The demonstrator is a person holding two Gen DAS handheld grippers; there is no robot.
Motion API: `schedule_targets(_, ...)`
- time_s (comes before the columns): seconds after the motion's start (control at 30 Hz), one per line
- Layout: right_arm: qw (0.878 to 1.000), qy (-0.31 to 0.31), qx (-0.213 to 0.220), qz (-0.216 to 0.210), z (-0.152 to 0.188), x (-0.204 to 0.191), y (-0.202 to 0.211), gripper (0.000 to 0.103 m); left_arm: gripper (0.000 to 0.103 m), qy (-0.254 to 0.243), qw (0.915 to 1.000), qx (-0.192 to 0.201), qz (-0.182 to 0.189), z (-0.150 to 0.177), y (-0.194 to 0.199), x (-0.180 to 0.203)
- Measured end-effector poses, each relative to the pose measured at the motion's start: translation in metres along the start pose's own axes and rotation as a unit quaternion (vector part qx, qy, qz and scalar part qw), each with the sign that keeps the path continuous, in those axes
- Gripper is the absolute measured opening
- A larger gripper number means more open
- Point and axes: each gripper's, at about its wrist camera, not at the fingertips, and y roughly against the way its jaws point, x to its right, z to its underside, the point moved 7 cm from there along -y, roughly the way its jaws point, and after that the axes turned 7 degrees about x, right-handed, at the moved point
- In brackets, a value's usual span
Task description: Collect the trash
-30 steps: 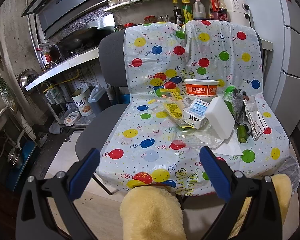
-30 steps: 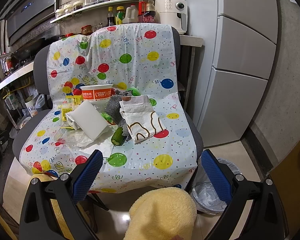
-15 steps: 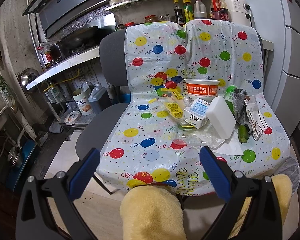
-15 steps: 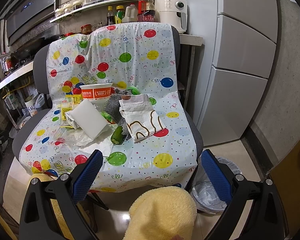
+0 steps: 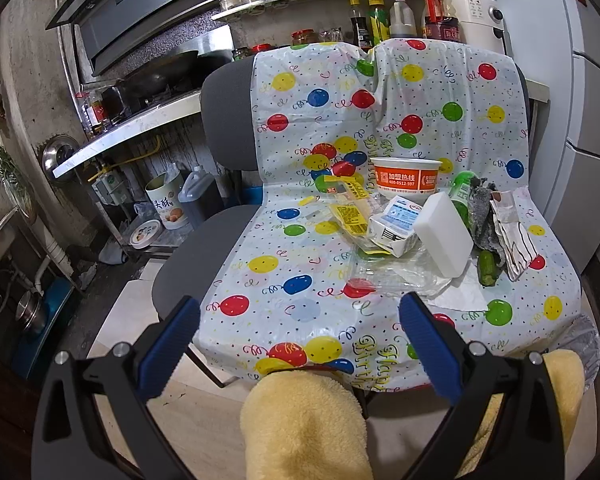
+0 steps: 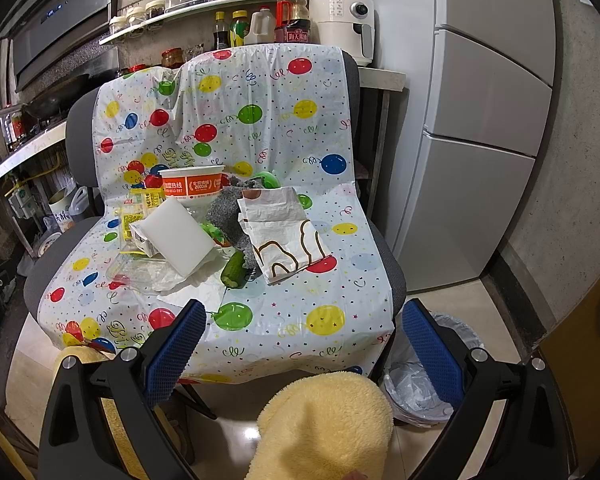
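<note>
Trash lies on a balloon-print sheet (image 5: 284, 264) draped over two chairs. In the pile are an orange noodle bowl (image 5: 404, 180) (image 6: 192, 186), a white foam block (image 5: 444, 234) (image 6: 180, 234), a small carton (image 5: 396, 226), yellow wrappers (image 5: 350, 210), clear plastic film (image 5: 392, 272), a cucumber piece (image 5: 487, 267) (image 6: 233, 269), a grey cloth (image 6: 226, 210) and a white paper bag (image 6: 284, 236). My left gripper (image 5: 300, 338) is open in front of the sheet's near edge. My right gripper (image 6: 300, 338) is open too, nothing between its fingers.
A bin lined with a clear bag (image 6: 428, 376) stands on the floor right of the chairs. A fridge (image 6: 480, 120) is further right. A counter with a stove (image 5: 140, 116), bottles and shelves runs behind. Yellow fleece sleeves (image 5: 304, 428) show at the bottom.
</note>
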Motion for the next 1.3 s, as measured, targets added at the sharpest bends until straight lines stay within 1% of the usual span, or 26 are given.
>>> schedule_targets(0.27,1.0,-0.001,-0.001,-0.003,0.007,-0.001,-0.003,0.097,0.097,0.003,1.0,-0.005,-0.003,0.001,-0.003,0.0)
schedule_targets(0.47,1.0,0.005,-0.005,-0.014,0.01,-0.008,-0.022,0.097,0.097,0.003,0.9999,-0.015,-0.005,0.001,-0.024,0.006)
schedule_targets(0.53,1.0,0.011,-0.007,-0.023,0.012,-0.011,-0.031,0.097,0.097,0.004,0.9998,-0.017,0.001,0.002,-0.033,0.01)
schedule_targets(0.6,0.999,0.021,0.004,-0.03,0.011,-0.013,-0.04,0.097,0.097,0.004,0.9997,-0.021,0.013,0.002,-0.043,0.016)
schedule_targets(0.67,0.999,0.03,0.012,-0.028,0.009,-0.014,-0.054,0.097,0.097,0.003,0.9993,-0.026,0.027,0.003,-0.054,0.025)
schedule_targets(0.8,0.999,0.024,0.018,-0.041,0.005,-0.016,-0.088,0.097,0.097,-0.004,0.9978,-0.032,0.059,0.005,-0.076,0.047)
schedule_targets(0.93,0.998,0.039,0.009,-0.04,0.003,-0.024,-0.123,0.097,0.097,-0.005,0.9957,-0.048,0.079,0.006,-0.102,0.07)
schedule_targets(1.0,0.998,0.047,0.006,-0.038,0.002,-0.029,-0.138,0.097,0.097,-0.011,0.9957,-0.048,0.079,0.005,-0.112,0.078)
schedule_targets(1.1,0.998,0.05,-0.011,-0.039,0.003,-0.037,-0.164,0.096,0.097,-0.01,0.9958,-0.042,0.081,0.002,-0.127,0.083)
schedule_targets(1.2,0.997,0.055,-0.025,-0.049,0.002,-0.047,-0.189,0.093,0.097,0.002,0.9957,-0.049,0.079,0.001,-0.143,0.085)
schedule_targets(1.3,0.996,0.065,-0.031,-0.049,-0.001,-0.055,-0.21,0.092,0.097,0.009,0.9953,-0.058,0.077,0.0,-0.158,0.088)
